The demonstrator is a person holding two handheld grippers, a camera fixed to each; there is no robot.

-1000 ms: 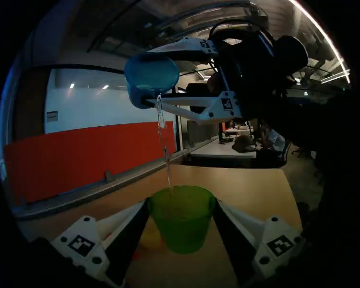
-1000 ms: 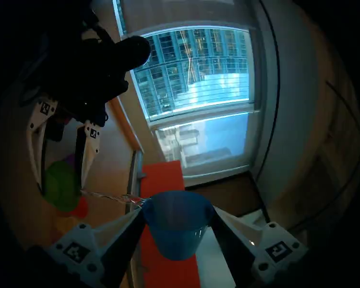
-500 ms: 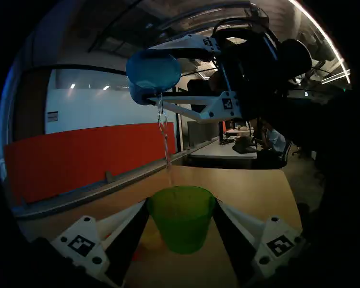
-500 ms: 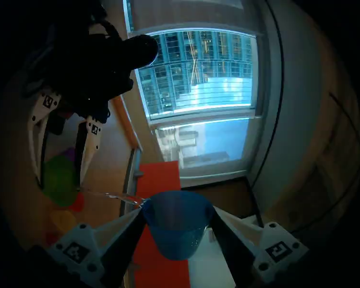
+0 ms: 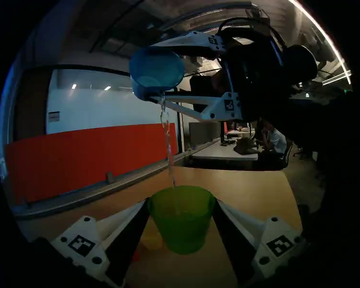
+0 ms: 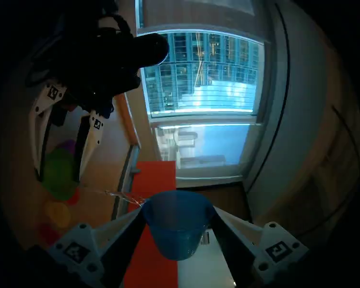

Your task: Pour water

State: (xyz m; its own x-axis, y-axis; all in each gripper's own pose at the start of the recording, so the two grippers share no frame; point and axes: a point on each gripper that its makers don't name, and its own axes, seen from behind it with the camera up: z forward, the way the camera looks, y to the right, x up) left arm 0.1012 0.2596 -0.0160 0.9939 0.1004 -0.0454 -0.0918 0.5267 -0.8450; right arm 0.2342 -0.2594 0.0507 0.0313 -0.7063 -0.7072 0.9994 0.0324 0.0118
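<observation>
My left gripper is shut on a green cup, which stands upright just above the wooden table. High above it, my right gripper holds a blue cup tipped on its side. A thin stream of water falls from the blue cup's rim into the green one. In the right gripper view the right gripper is shut on the blue cup, water leaves its rim to the left, and the left gripper holds the green cup farther off.
An orange wall panel and a metal rail run along the table's far edge. Coloured round things lie on the table near the green cup. A large window faces buildings. Desks stand behind the table.
The blue cup and right gripper have drifted slightly right and up in the left gripper view. The water keeps pouring. The green cup stays put.
</observation>
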